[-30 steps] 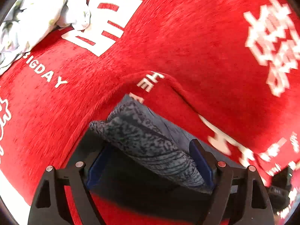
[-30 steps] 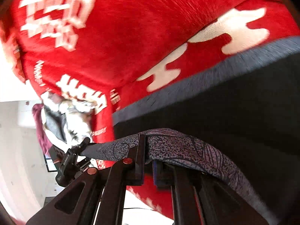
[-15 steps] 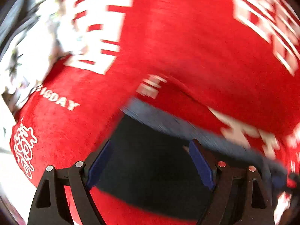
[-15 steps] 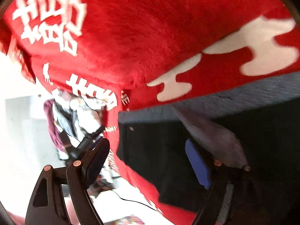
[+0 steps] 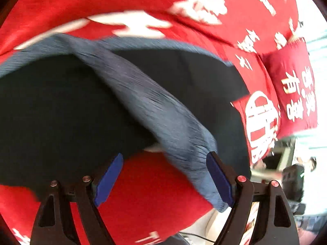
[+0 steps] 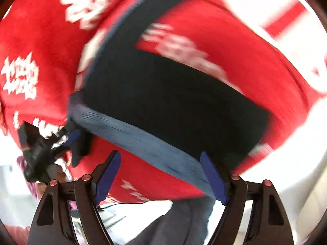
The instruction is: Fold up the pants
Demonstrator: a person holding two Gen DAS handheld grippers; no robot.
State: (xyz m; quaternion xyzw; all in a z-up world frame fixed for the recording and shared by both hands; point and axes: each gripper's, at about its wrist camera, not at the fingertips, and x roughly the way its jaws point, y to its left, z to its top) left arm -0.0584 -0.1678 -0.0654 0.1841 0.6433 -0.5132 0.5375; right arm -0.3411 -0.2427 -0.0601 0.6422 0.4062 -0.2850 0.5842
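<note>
The dark pants (image 5: pixel 67 106) were found lying on the red-covered surface (image 5: pixel 151 189). The left claw (image 5: pixel 163 180) and right claw (image 6: pixel 160 176) were both observed spread apart, gripping nothing, just beside the grey waistband (image 6: pixel 147 145).

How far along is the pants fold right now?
Done: the dark pants lie on the red cloth with a grey-blue band turned across them. In hand: nothing; left claw and right claw are open. Left: whether more folds remain is unclear through blur.
</note>
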